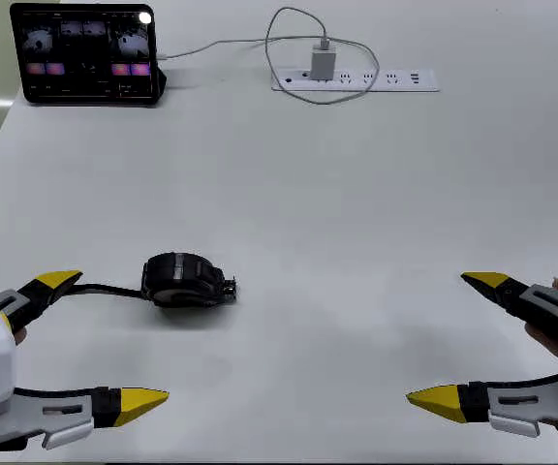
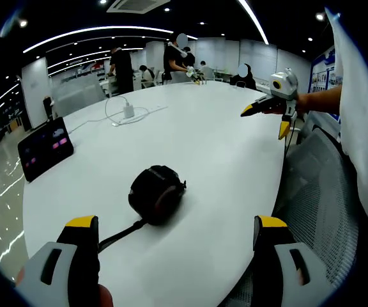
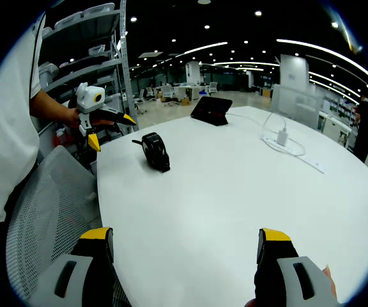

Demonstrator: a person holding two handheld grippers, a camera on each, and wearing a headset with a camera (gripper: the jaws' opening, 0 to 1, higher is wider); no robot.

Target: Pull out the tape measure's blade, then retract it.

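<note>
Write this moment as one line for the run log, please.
stage: before grasp | tape measure: lying on table, blade not out | left gripper: open, near tape measure, not holding | right gripper: open, far from it

My head camera looks steeply down on the white bench [image 1: 356, 194] from its near edge, the camera on my left gripper [image 1: 119, 337] sits low and close to the tape measure [image 1: 184, 281], the one on my right gripper [image 1: 437, 337] looks across at it from farther off, and all three share it and the tablet [image 1: 85, 53].
</note>
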